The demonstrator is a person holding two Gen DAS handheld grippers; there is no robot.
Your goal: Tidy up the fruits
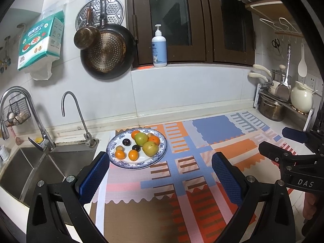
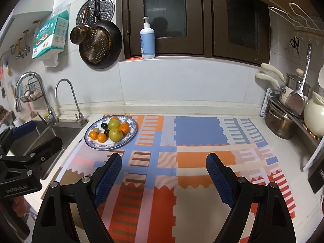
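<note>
My left gripper [image 1: 160, 174]: two fingers, blue pads, spread wide, nothing between them; it hangs over the patterned mat [image 1: 182, 182]. My right gripper [image 2: 164, 174]: two fingers, likewise spread and empty, over the same mat.

One plate [image 1: 160, 154], white with a blue rim, oval in both views, sits on the mat's far left corner, just beside the sink [image 1: 40, 168] on the worktop [image 2: 202, 109]. Its long axis runs left to right across my left camera.

Fruit on the plate, as I count it:
- green fruits [image 1: 150, 148]: two, large, touching, on the right half.
- oranges [image 1: 133, 155]: four, small; two at the near rim, two by the green pair.
- dark plums [image 1: 126, 142]: two, near the middle.
- small tan fruits [image 1: 119, 148]: two, one at the left, one at the back; I cannot tell the kind.

All are round; none points any way.

Beyond: two taps [image 1: 75, 113] at the sink, one pump bottle [image 1: 159, 48] upright on the sill, two pans [image 1: 107, 54] hung on the wall.
</note>
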